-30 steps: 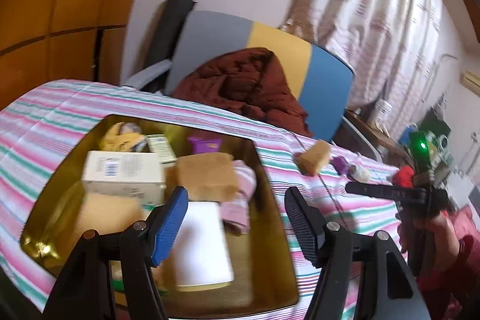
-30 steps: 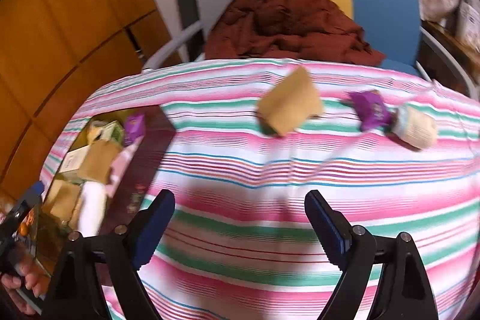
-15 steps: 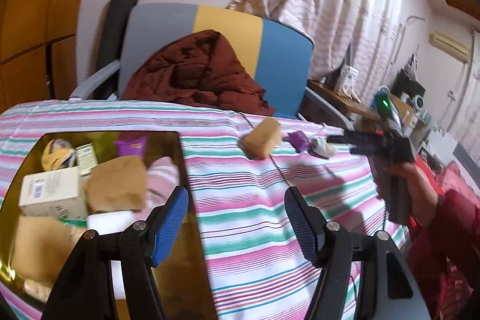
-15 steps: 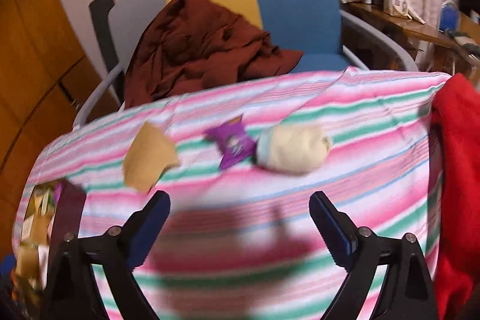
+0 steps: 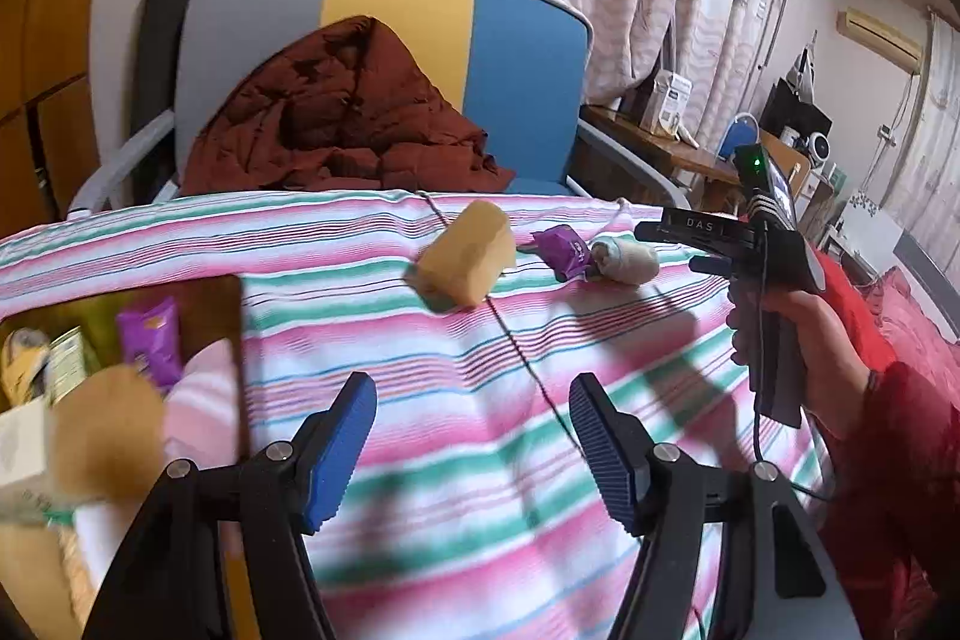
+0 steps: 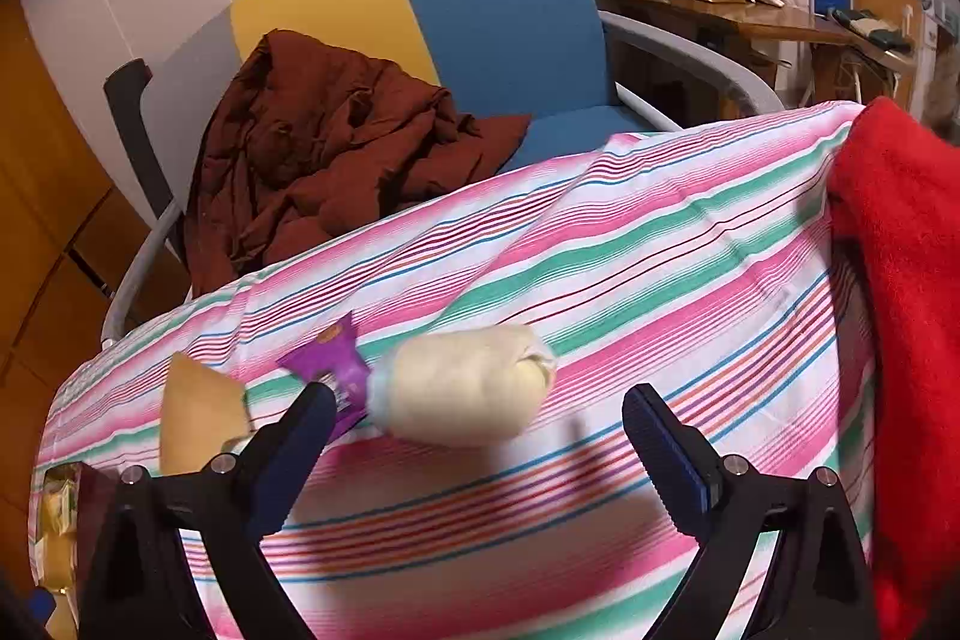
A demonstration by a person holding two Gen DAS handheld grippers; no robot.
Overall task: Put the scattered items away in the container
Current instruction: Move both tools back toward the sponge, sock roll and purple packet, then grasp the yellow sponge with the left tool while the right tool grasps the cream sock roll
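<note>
On the striped tablecloth lie a yellow sponge (image 5: 465,259) (image 6: 201,421), a purple wrapper (image 5: 561,250) (image 6: 333,364) and a cream rolled cloth (image 5: 624,261) (image 6: 462,385). The gold container (image 5: 235,322) (image 6: 84,496) sits at the left, holding a purple packet, a pink cloth, a sponge and boxes. My left gripper (image 5: 471,415) is open over bare cloth, short of the sponge. My right gripper (image 6: 478,409) (image 5: 669,247) stands wide open just before the cream roll, not touching it.
A chair (image 5: 516,64) with a brown jacket (image 5: 336,124) stands behind the table. A thin cable (image 5: 516,352) crosses the cloth. A red blanket (image 6: 900,280) lies at the right edge. A cluttered wooden desk (image 6: 750,16) stands at the back right.
Both views have swung to the right; the container has slid to the left edge. The right gripper's jaws have widened and come close to the cream roll and the wrapper.
</note>
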